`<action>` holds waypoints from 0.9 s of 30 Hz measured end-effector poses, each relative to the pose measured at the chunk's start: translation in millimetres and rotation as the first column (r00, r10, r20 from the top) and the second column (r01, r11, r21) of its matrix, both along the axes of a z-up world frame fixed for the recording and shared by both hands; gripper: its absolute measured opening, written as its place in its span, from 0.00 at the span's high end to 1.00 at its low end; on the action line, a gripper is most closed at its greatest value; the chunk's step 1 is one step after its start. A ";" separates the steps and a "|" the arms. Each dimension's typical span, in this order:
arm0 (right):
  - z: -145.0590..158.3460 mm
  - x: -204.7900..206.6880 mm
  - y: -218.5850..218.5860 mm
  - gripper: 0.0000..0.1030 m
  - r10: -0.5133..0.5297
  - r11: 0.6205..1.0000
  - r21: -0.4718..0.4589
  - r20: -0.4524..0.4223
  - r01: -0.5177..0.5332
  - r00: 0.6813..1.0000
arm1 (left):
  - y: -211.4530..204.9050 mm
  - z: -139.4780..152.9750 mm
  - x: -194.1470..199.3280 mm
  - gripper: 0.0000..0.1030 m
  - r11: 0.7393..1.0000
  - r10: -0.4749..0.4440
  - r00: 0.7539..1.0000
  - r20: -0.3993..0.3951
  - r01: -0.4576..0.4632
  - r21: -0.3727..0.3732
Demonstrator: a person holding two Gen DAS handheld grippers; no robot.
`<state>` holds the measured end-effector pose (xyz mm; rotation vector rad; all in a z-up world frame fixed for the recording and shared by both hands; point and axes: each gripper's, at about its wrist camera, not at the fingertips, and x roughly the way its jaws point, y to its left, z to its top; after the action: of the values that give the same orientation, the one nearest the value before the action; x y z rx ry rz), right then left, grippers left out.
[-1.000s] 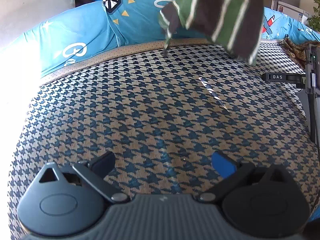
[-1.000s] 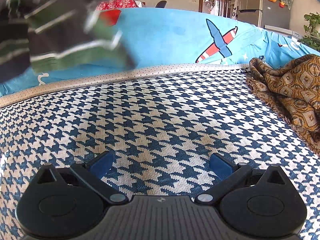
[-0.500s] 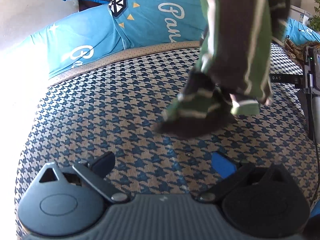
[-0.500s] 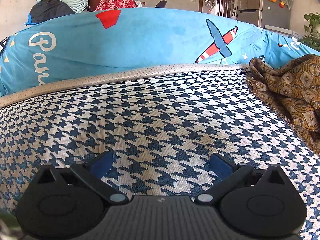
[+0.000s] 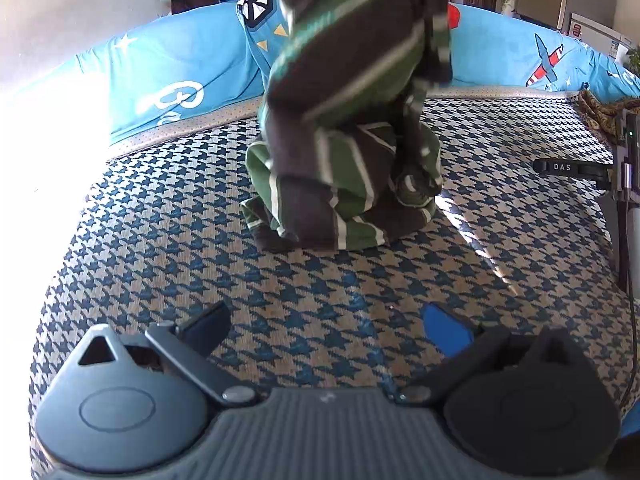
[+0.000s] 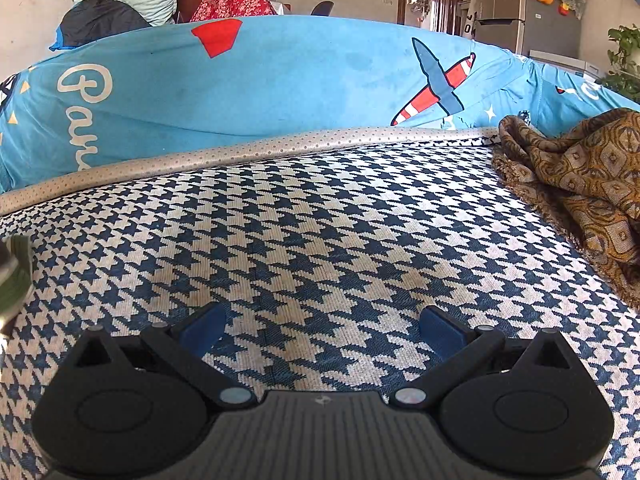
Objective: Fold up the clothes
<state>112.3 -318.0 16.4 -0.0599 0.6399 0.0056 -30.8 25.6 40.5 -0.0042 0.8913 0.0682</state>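
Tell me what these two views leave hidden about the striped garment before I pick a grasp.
- Striped garment, left wrist view: its top runs off the upper edge, so what holds it is unseen; upper part motion-blurred.
- Right wrist view: only a sliver shows at the left edge.
- Garment type: bunched folds hide it.

Bright daylight floods in from the left, blowing the left wrist view's left edge out to white glare and laying sunlit streaks on the houndstooth cover [image 5: 472, 236], while the striped garment [image 5: 348, 128] is motion-blurred up top and fisheye distortion bends both views' dark-cornered edges.
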 end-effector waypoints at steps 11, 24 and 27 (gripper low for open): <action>0.0 -0.7 -0.5 0.00 0.001 1.000 0.000 0.001 -0.001 1.000 | -11.2 0.5 0.3 0.00 1.000 -0.015 1.000 -0.005 0.015 0.011; 0.6 -1.2 -0.5 0.00 0.001 1.000 -0.001 0.002 -0.001 1.000 | -12.7 -11.1 19.1 0.00 0.998 0.018 1.000 -0.019 -0.017 0.059; 0.9 -1.1 -0.6 0.00 0.001 1.000 -0.001 0.003 -0.001 1.000 | -8.7 -9.3 27.5 0.00 0.998 0.033 0.999 -0.012 -0.033 0.049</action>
<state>111.1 -318.6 17.3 -0.0613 0.6373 0.0066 -3.3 16.9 31.1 0.0274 0.9019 0.1210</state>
